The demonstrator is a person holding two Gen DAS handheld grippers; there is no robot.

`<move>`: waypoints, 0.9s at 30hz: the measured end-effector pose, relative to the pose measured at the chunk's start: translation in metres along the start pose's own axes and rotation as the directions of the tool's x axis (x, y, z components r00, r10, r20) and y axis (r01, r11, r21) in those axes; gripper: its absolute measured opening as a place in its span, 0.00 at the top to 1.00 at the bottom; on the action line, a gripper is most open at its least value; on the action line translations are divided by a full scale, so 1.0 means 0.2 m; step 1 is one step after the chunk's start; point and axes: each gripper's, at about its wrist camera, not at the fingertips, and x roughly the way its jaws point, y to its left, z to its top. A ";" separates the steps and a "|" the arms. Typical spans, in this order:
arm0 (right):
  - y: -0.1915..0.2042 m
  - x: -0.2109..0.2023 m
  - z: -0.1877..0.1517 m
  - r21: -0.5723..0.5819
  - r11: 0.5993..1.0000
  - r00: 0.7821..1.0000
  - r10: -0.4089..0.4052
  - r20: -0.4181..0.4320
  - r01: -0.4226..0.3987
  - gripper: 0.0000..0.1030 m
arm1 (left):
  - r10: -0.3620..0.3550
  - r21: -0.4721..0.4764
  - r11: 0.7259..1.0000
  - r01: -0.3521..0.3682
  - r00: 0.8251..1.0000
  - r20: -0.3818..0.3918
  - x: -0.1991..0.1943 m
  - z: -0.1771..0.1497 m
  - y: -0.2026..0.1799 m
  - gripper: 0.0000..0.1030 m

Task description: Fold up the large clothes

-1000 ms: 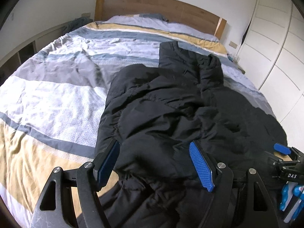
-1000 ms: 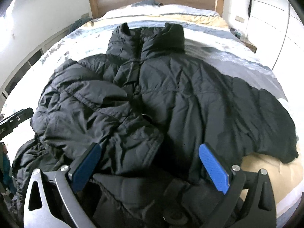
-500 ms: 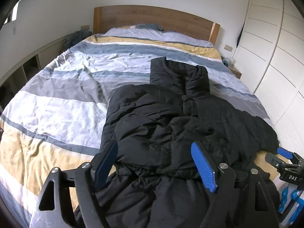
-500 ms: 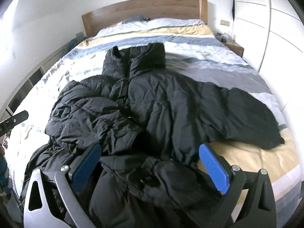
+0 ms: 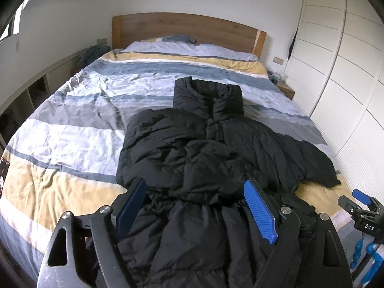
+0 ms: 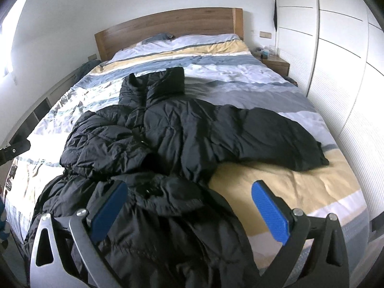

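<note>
- The black coat [image 5: 216, 148] lies bunched on the bed [image 5: 72, 132].
- Left tool [image 5: 195, 206] and right tool [image 6: 189, 206] are spread wide, holding nothing.
- The puffy coat might slip off the bed edge.

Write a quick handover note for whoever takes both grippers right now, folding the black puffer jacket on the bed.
Left gripper: open, empty, over the jacket's near hem.
Right gripper: open, empty, at the hem's right side.
Black puffer jacket: front up on the striped duvet, collar toward the headboard.
Done: one sleeve lies folded in across the chest.
Left: the other sleeve lies spread out toward the wardrobe side; fold it in, then bring the hem up toward the collar.
</note>
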 end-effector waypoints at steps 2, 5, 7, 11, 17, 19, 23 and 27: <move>-0.03 -0.02 -0.03 0.011 1.000 1.000 -0.005 -0.002 0.005 0.00 | 0.001 -0.002 1.000 -0.001 1.000 -0.006 -0.01 -0.02 -0.02 0.19; -0.08 -0.03 -0.08 0.031 0.999 1.000 -0.016 -0.010 0.016 0.00 | -0.003 -0.004 1.000 0.003 1.000 -0.017 -0.01 -0.05 -0.03 0.19; -0.11 -0.04 -0.10 0.044 0.999 1.000 -0.024 -0.013 0.024 0.00 | -0.003 -0.001 1.000 0.003 1.000 -0.016 -0.01 -0.07 -0.04 0.19; -0.18 -0.04 -0.13 0.072 0.996 0.999 -0.042 -0.024 0.044 0.00 | 0.013 0.012 1.000 -0.013 1.000 -0.013 0.01 -0.08 -0.05 0.19; -0.26 -0.02 -0.15 0.106 0.992 0.997 -0.072 -0.035 0.075 0.00 | 0.009 -0.002 1.000 -0.009 1.000 -0.027 0.06 -0.10 -0.01 0.19; -0.28 -0.01 -0.15 0.116 0.990 0.996 -0.077 -0.038 0.081 0.00 | 0.011 -0.007 1.000 -0.011 0.999 -0.035 0.08 -0.11 0.00 0.19; -0.31 0.02 -0.15 0.129 0.987 0.995 -0.087 -0.048 0.092 0.00 | 0.014 -0.022 1.000 -0.015 0.999 -0.046 0.12 -0.12 0.03 0.19; -0.35 0.04 -0.15 0.143 0.984 0.994 -0.095 -0.054 0.102 0.00 | 0.018 -0.030 0.999 -0.019 0.998 -0.057 0.16 -0.13 0.04 0.19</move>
